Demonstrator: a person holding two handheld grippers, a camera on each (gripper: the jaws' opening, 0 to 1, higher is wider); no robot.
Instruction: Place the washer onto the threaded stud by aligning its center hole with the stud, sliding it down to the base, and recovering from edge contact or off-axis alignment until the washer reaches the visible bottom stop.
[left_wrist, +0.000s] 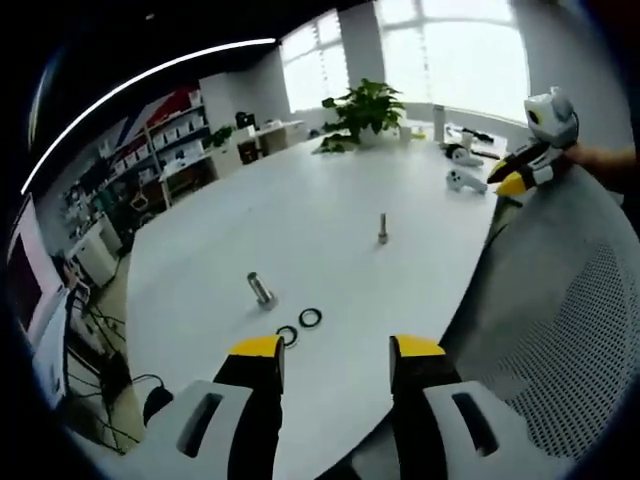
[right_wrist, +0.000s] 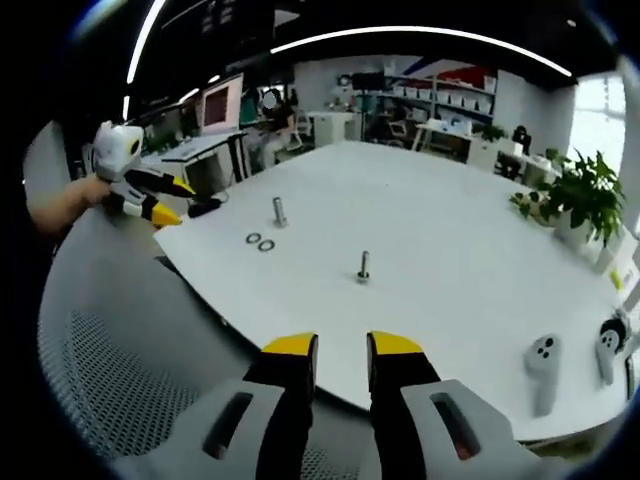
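Observation:
Upright on the white table (left_wrist: 320, 200) stands a threaded stud (left_wrist: 382, 228), also (right_wrist: 363, 266). A second metal stud (left_wrist: 261, 290) leans near the table's edge, also (right_wrist: 279, 211). Beside it lie two dark washers (left_wrist: 310, 318) (left_wrist: 288, 335), seen too as washers (right_wrist: 253, 239) (right_wrist: 266, 245). My left gripper (left_wrist: 337, 350) is open and empty, hovering just short of the washers. My right gripper (right_wrist: 343, 345) is open and empty, back from the table edge, facing the upright stud. Each gripper shows hand-held in the other's view: right gripper (left_wrist: 535, 165), left gripper (right_wrist: 140, 195).
A grey mesh chair back (left_wrist: 570, 300), (right_wrist: 110, 330) stands between the grippers and the table. White controllers (right_wrist: 545, 360) (right_wrist: 608, 345), (left_wrist: 465, 180) lie on the table. A potted plant (left_wrist: 365, 105), (right_wrist: 585, 190) sits at the far edge. Desks and shelves fill the room behind.

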